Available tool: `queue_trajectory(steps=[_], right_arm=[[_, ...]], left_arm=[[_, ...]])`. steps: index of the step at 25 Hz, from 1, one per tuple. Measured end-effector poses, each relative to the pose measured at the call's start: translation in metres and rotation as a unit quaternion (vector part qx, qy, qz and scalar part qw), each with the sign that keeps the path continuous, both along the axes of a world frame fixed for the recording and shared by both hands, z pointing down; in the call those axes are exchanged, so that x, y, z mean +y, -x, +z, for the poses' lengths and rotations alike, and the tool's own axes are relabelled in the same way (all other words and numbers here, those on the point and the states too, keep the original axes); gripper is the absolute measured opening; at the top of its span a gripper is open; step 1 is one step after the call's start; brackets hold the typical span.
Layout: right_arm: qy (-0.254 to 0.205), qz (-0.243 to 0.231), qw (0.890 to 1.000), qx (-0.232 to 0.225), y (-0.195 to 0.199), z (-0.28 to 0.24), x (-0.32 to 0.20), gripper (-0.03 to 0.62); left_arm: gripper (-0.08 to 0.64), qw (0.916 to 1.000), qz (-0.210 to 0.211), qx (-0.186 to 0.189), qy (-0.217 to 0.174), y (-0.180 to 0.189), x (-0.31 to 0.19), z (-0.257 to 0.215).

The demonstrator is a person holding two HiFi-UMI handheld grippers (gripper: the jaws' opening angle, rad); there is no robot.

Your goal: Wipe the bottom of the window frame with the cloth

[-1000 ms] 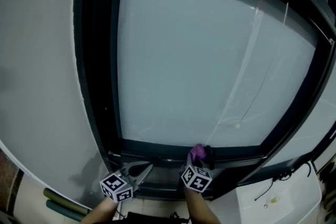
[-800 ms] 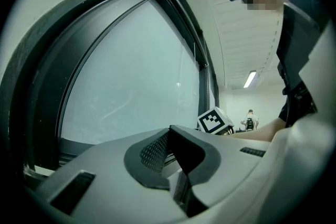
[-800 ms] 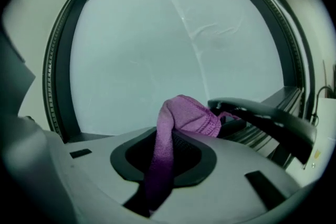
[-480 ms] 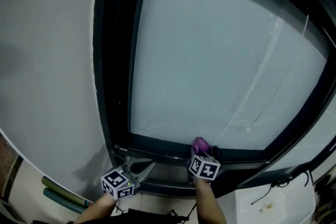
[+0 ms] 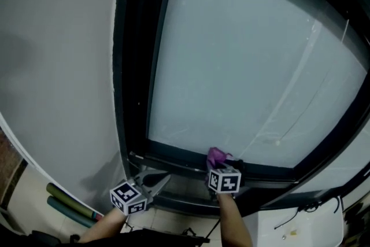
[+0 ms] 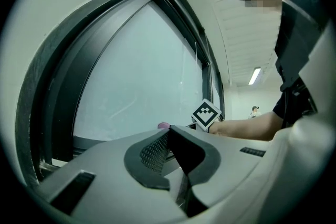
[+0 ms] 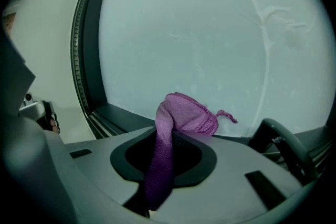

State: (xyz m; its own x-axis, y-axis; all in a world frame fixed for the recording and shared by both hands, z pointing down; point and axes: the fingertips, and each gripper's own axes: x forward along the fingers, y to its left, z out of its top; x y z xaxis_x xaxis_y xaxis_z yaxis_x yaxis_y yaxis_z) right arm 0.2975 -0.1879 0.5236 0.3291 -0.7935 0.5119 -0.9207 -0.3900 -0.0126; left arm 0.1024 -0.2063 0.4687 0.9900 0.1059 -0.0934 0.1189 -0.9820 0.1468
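The purple cloth [image 5: 217, 155] is bunched against the dark bottom window frame [image 5: 179, 160], just under the frosted glass. My right gripper [image 5: 220, 165] is shut on it, its marker cube showing just below. In the right gripper view the cloth [image 7: 181, 115] pokes out past the jaws and a strip hangs back between them, with the bottom frame [image 7: 123, 114] behind. My left gripper [image 5: 165, 179] hangs lower left of the cloth, near the frame's left corner, apart from it. Its jaws [image 6: 168, 135] are shut with nothing between them.
A dark window handle [image 7: 281, 145] sits on the frame right of the cloth. A blind cord with a bead [image 5: 277, 143] hangs down the glass. A grey wall [image 5: 58, 78] is left of the window. Rolled tubes [image 5: 69, 203] lie lower left, a white box [image 5: 292, 229] lower right.
The head view has swung, so the window now sits further right in the picture. The right gripper stays at the bottom frame with the cloth, a little closer to the left corner. The left gripper keeps its place.
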Motion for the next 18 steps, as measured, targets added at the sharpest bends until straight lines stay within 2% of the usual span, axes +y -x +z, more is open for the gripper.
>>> queue_trajectory(steps=[5, 12, 18], right_arm=[[0.015, -0.052, 0.998, 0.017, 0.019, 0.000, -0.013, 0.075], [0.036, -0.099, 0.993, 0.050, 0.034, 0.003, -0.028, 0.075], [0.035, -0.138, 0.989, 0.044, 0.052, 0.003, -0.047, 0.075]], left_arm=[[0.002, 0.9997, -0.023, -0.002, -0.001, 0.006, -0.003, 0.000], [0.002, 0.9986, -0.052, -0.002, 0.000, 0.017, -0.006, 0.000], [0.002, 0.9971, -0.076, -0.005, -0.007, 0.026, -0.009, -0.001]])
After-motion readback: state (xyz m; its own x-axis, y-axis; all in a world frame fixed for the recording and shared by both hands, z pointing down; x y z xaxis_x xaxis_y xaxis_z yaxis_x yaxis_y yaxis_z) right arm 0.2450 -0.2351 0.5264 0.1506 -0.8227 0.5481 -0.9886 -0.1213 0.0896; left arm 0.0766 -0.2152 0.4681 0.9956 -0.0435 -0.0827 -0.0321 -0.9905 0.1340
